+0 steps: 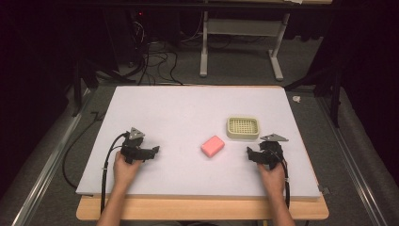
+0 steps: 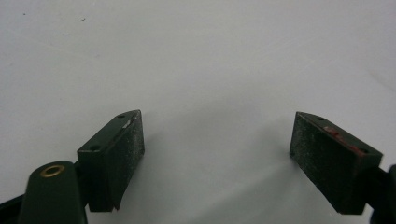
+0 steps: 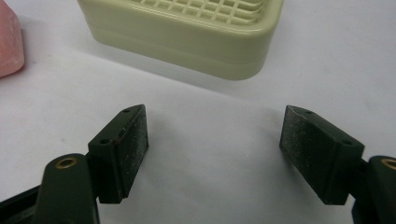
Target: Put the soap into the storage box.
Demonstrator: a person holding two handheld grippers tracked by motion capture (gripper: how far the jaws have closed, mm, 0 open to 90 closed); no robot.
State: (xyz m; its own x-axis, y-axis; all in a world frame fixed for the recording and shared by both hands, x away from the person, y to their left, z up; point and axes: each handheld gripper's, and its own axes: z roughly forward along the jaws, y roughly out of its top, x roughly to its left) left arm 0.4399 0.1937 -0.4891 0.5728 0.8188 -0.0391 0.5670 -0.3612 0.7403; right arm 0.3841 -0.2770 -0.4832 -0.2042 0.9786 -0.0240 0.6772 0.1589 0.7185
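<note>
Nothing looks started: the pink soap (image 1: 212,146) lies on the table (image 1: 179,113) just beside the cream dish (image 1: 243,128), with the left gripper (image 1: 153,151) and right gripper (image 1: 251,153) both spread apart and holding nothing.

I'm seeing soap (image 1: 212,146) lying between both grippers | dish (image 1: 243,127) sitting just ahead of right gripper (image 1: 251,154)

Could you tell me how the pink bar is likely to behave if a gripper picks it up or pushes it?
The pink bar lies flat with rounded corners, so it would probably slide rather than roll. It looks solid, so likely stiff. Its smooth faces might slip between the right gripper's open jaws.
</note>
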